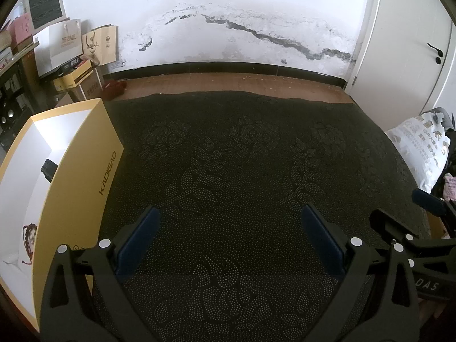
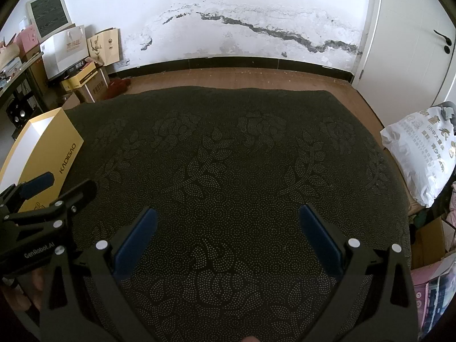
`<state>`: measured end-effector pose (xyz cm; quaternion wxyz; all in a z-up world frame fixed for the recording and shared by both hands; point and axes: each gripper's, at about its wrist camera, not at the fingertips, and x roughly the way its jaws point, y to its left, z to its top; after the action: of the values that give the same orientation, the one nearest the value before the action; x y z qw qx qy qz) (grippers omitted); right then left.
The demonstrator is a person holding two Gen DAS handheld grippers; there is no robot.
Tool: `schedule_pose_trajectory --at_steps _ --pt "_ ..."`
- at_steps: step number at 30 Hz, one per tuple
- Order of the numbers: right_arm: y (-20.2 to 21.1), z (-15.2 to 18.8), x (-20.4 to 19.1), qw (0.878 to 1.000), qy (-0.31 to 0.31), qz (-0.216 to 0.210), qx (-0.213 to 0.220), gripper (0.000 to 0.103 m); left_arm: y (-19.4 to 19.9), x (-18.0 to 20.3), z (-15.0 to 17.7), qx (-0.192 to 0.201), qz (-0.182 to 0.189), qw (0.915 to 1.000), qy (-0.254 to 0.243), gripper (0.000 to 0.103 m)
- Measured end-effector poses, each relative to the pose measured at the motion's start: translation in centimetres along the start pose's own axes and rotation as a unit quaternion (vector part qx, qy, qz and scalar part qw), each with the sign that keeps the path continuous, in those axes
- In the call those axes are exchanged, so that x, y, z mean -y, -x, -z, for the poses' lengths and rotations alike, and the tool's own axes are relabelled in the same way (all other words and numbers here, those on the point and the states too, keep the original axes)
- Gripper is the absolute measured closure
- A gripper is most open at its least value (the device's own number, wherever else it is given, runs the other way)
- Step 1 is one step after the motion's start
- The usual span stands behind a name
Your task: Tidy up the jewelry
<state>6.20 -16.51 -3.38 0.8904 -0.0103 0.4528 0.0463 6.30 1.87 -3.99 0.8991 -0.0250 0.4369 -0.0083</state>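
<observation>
A yellow box marked KADIGAO point(image 1: 82, 176) with a white inside stands on the dark patterned cloth point(image 1: 242, 171) at the left. A reddish-brown bead bracelet point(image 1: 30, 235) lies inside it near the front, and a small black item point(image 1: 49, 168) lies further back. My left gripper point(image 1: 230, 213) is open and empty over the cloth, just right of the box. My right gripper point(image 2: 228, 213) is open and empty over the middle of the cloth. The box point(image 2: 48, 148) also shows at the left of the right wrist view, with the left gripper point(image 2: 61, 183) in front of it.
A white printed bag point(image 2: 421, 154) lies at the cloth's right edge. Paper bags and cardboard boxes point(image 2: 82, 57) stand against the cracked wall at the back left. A white door point(image 2: 413, 42) is at the right. Wooden floor lies beyond the cloth.
</observation>
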Motion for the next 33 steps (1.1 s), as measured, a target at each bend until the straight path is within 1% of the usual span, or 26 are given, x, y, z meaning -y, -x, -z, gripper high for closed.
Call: schedule_pose_trajectory --at_steps 18,28,33 --pt "0.07 -0.17 -0.02 1.0 0.0 -0.002 0.001 0.007 -0.02 0.22 -0.13 0.0 -0.007 1.0 0.004 0.006" --pt "0.01 -0.27 -0.03 1.0 0.0 -0.002 0.002 0.007 -0.15 0.44 -0.15 -0.002 -0.011 0.9999 -0.005 0.006" --pt "0.03 -0.31 -0.05 1.0 0.0 -0.001 0.002 0.007 -0.24 0.34 -0.15 -0.006 -0.008 0.9999 -0.002 0.006"
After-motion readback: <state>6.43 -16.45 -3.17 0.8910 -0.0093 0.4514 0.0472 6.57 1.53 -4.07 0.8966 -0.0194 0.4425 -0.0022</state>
